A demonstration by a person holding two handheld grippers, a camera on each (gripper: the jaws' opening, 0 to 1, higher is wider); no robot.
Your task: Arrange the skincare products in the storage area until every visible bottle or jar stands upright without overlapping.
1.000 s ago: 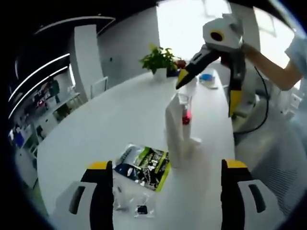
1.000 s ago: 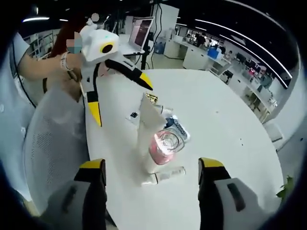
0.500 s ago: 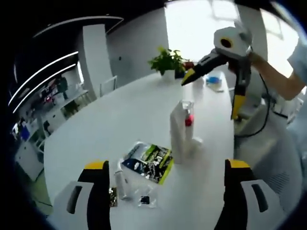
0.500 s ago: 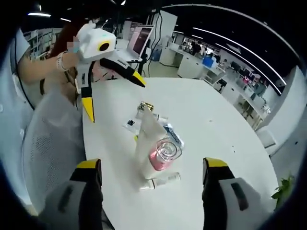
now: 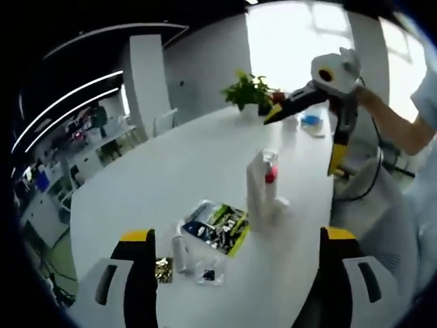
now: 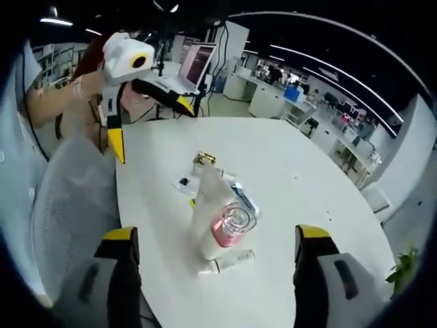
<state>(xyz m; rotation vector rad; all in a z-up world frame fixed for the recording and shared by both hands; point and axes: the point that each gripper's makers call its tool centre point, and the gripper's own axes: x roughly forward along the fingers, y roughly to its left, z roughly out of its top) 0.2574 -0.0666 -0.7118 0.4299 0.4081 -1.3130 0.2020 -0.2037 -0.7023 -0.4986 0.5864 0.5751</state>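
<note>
Mid-surface [image 6: 307,178]: white bottle [image 6: 207,205] standing upright, touching pink clear-capped jar [image 6: 232,225] | small tube [image 6: 227,261] lying flat beside | left hand-held gripper [image 5: 235,239] gaping wide, holding nothing | right hand-held gripper [image 6: 217,236] likewise

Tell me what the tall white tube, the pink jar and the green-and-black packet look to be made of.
Tall white tube: matte opaque plastic, probably soft, going by its flat crimped top. Pink jar: clear glass or hard plastic, with a see-through rim and pink showing inside. Green-and-black packet: glossy printed film or foil, lying flat with a slight sheen.
</note>
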